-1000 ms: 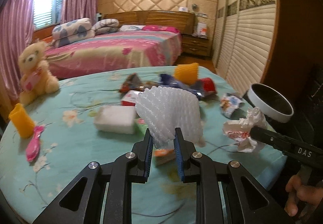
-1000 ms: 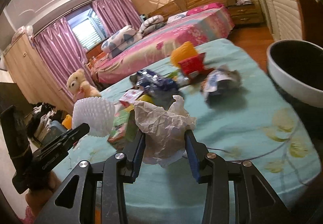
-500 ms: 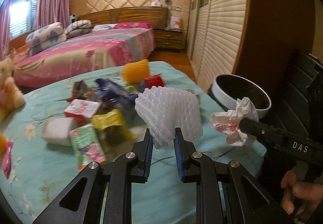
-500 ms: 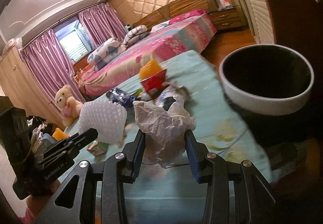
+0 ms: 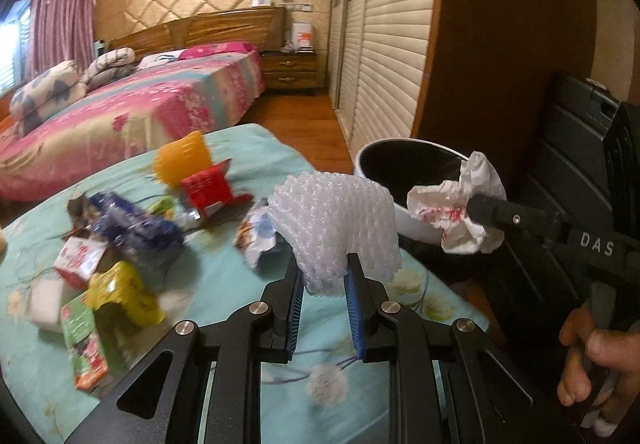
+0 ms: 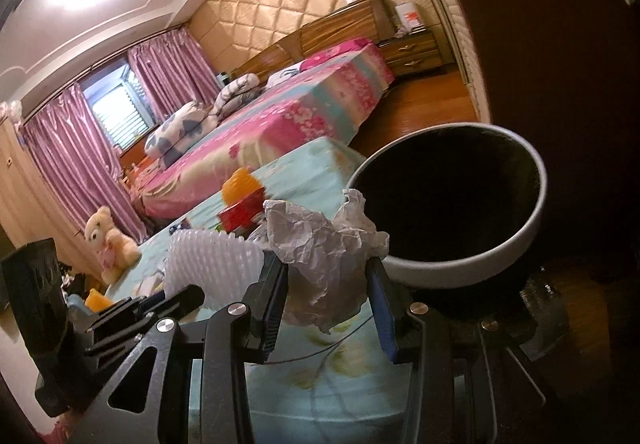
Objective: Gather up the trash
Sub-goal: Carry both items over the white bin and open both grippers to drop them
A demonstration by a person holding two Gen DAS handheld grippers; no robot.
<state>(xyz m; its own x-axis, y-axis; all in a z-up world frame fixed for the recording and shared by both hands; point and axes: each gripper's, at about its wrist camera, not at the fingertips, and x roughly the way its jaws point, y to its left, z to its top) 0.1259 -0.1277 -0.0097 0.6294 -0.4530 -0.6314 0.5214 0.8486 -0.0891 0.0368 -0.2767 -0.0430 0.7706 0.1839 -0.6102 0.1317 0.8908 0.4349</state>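
Swung rightward since a second ago: bed and curtains slid toward the left of both views, the teddy bear gone from the left wrist view, the white-rimmed black bin (image 6: 448,204) now large and close where only its rim showed before. Still clamped as before, no change in either grip.

Left gripper (image 5: 324,280) narrow, blue pads pressed on the lower edge of a white foam fruit net (image 5: 334,228), held up above the right edge of the turquoise floral tablecloth (image 5: 248,148). Right gripper (image 6: 326,284) somewhat wider, pads closed on a crumpled white paper wad with red print (image 6: 320,244), carried just before the bin's near rim, past the table's right edge. In the left wrist view the same wad (image 5: 456,212) level with the bin's rim (image 5: 404,222).

Readable writing: "DAS" in white letters on the right gripper's black body (image 5: 596,244). Print on the wrappers too blurred to read.

Left on the cloth, counted: one orange foam net (image 5: 184,156), one red carton (image 5: 208,188), one dark blue wrapper (image 5: 132,228), one yellow wrapper (image 5: 120,292), one green-and-red packet (image 5: 86,340), one red-and-white small box (image 5: 78,260), one white block (image 5: 46,304), one crumpled blue-and-white wrapper (image 5: 258,236).
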